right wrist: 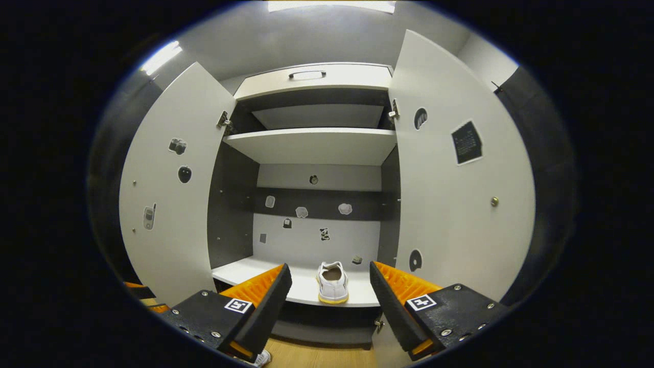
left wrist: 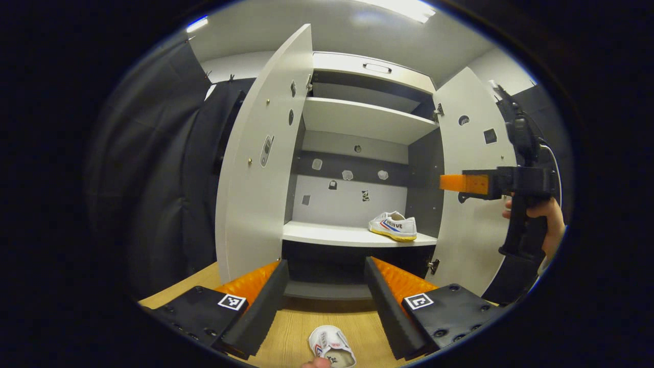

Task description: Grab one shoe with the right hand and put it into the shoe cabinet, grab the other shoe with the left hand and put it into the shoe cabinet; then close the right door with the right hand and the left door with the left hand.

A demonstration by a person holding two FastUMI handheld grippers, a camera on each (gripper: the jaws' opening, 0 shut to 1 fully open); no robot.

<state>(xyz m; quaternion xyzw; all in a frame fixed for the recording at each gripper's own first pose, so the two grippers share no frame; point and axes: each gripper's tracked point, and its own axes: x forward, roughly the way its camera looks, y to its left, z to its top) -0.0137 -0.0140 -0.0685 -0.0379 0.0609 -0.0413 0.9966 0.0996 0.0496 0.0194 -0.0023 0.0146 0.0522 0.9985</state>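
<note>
I see black cloth [left wrist: 168,168] hanging as the booth wall on the left, and more dark cloth [left wrist: 554,128] at the far right. Above it runs a pale wall [left wrist: 230,66] and a white ceiling [left wrist: 357,25] with bright strip lights [right wrist: 332,6]. Near me, the floor [left wrist: 306,322] is light wood planks.

White shoe [left wrist: 393,226] on cabinet shelf [left wrist: 327,236], second shoe [left wrist: 331,346] on wooden floor [left wrist: 296,324]
</note>
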